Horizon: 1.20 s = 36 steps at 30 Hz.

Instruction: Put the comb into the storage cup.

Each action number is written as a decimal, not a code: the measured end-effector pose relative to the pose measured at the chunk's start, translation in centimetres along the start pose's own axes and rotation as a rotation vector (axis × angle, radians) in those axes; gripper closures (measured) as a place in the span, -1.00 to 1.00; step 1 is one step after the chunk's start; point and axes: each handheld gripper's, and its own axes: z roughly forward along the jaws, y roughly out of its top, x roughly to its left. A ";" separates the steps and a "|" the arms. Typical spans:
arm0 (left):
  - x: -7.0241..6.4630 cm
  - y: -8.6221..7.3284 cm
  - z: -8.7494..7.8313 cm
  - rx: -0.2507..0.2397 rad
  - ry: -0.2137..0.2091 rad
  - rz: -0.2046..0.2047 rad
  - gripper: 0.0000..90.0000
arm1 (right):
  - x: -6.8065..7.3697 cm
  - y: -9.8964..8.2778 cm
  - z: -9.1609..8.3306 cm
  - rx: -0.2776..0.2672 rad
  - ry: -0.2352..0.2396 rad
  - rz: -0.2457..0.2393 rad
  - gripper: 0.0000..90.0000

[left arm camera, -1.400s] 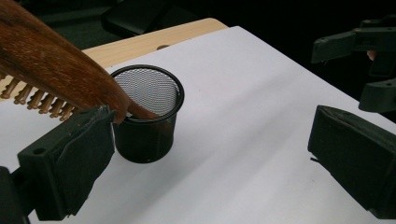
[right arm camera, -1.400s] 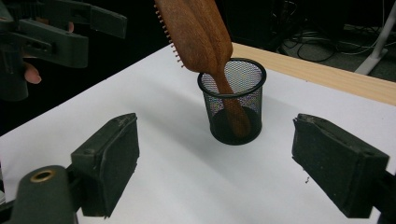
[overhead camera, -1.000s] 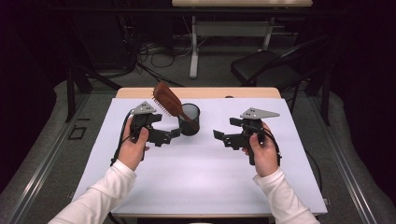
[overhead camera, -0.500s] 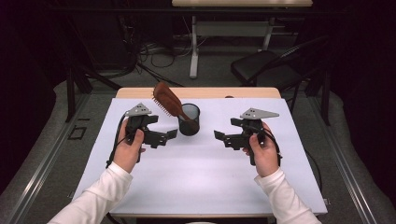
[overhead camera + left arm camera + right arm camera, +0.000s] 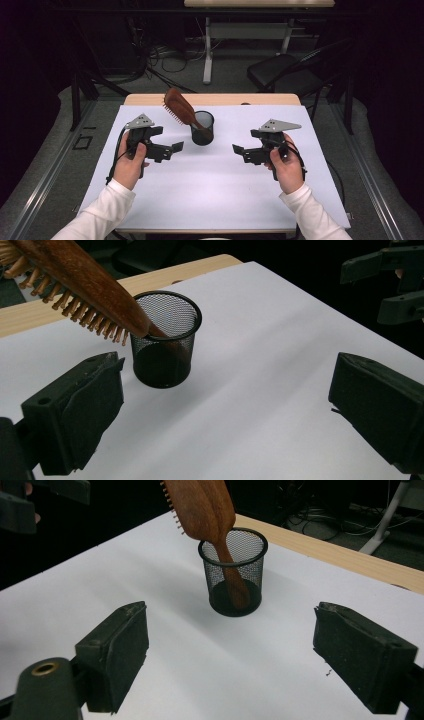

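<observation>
Hairbrush and mesh cup stand together near the far middle of the bench, which is covered with a white sheet. The brush is wooden and reddish brown; its handle sits inside the black wire cup, reaching down to the bottom as the right gripper view shows, and its head leans out over the rim toward the far left in the high view, bristles facing down and left. The cup stands upright on the sheet.

Both grippers are held above the bench on either side of the cup, apart from it and from each other. The left gripper is gripped in the person's left hand, just left of the cup, with its fingers spread wide and nothing between them. The right gripper is gripped in the right hand, somewhat farther from the cup, and its fingers are likewise spread wide with only bare sheet between them. Each gripper points inward toward the cup, and each gripper view has the cup and brush ahead of its jaws. White sleeves cover both forearms.
</observation>
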 end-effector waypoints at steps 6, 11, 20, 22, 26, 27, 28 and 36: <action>0.3 -0.6 -0.8 -0.015 0.004 -0.019 -0.96 | 0.1 -0.5 -0.6 0.014 -0.011 -0.017 -0.69; 0.8 -1.3 -1.7 -0.039 0.013 -0.049 -0.96 | -0.2 -1.2 -1.2 0.012 -0.025 -0.010 -0.69; 1.8 -2.7 -2.9 -0.054 0.033 -0.089 -0.96 | -1.1 -2.6 -2.1 0.012 -0.059 0.012 -0.69; 2.1 -3.2 -3.1 -0.060 0.039 -0.105 -0.95 | -1.3 -3.0 -2.3 0.010 -0.069 0.021 -0.69; 2.5 -4.1 -3.3 -0.068 0.049 -0.133 -0.95 | -1.9 -3.6 -2.8 0.003 -0.092 0.042 -0.69; 2.6 -4.3 -3.3 -0.072 0.050 -0.138 -0.95 | -2.0 -3.8 -3.0 -0.001 -0.096 0.049 -0.69; 2.7 -4.6 -3.4 -0.078 0.053 -0.146 -0.95 | -2.1 -3.9 -3.0 -0.004 -0.099 0.053 -0.69; 3.6 -6.2 -3.6 -0.099 0.074 -0.190 -0.95 | -3.0 -5.4 -3.4 -0.001 -0.121 0.090 -0.69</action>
